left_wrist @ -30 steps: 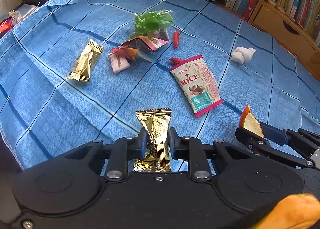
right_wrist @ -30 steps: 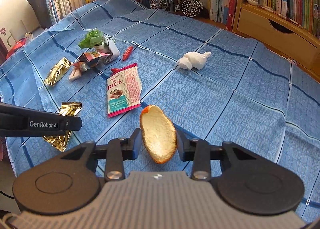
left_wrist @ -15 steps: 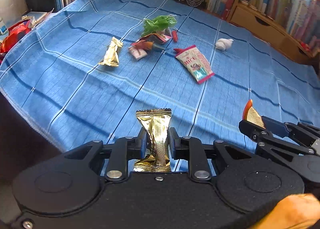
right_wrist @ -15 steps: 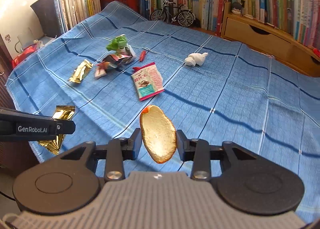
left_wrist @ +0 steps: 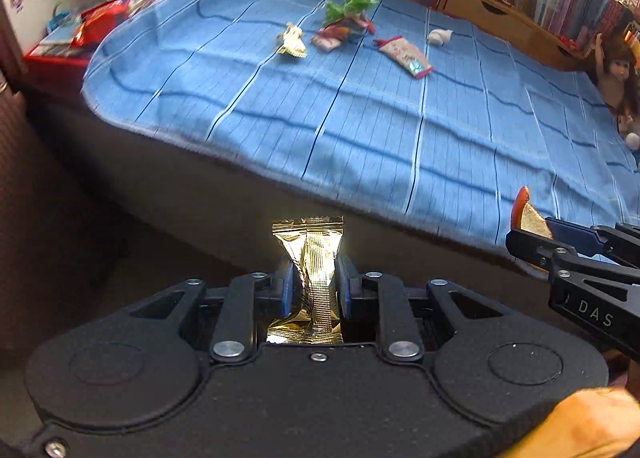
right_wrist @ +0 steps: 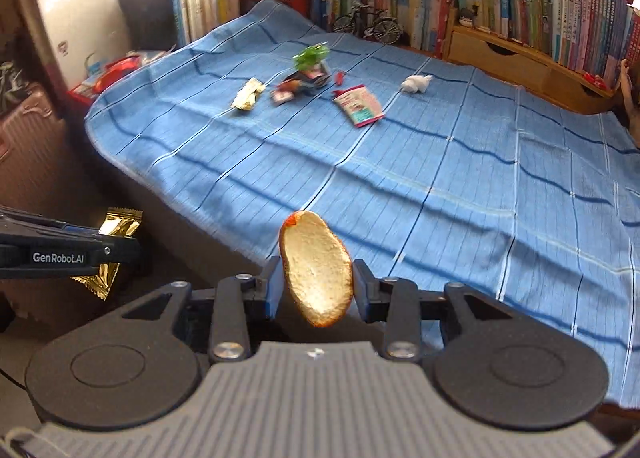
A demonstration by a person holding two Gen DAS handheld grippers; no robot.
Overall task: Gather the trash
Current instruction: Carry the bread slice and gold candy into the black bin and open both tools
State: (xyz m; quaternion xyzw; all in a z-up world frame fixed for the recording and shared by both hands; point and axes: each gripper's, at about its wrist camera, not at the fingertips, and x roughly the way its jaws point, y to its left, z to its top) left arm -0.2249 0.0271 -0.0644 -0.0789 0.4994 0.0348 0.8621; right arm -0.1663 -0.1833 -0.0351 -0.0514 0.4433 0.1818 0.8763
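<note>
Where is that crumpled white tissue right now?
The white tissue lies far back on the blue bedspread, just right of the pink snack packet and in front of the wooden drawer shelf; it shows in both views.

The crinkled foil wrapper (left_wrist: 316,258) was shiny gold, and the curved piece of fruit peel (right_wrist: 316,270) was pale cream inside with an orange-red rim. The woven bedspread (right_wrist: 440,177) was mid-blue, checked with dark blue and thin white lines. On it lay a gold wrapper (right_wrist: 248,94), a pink-edged white packet (right_wrist: 359,105), a crumpled green bag (right_wrist: 310,55) and a white tissue wad (right_wrist: 416,83).
</note>
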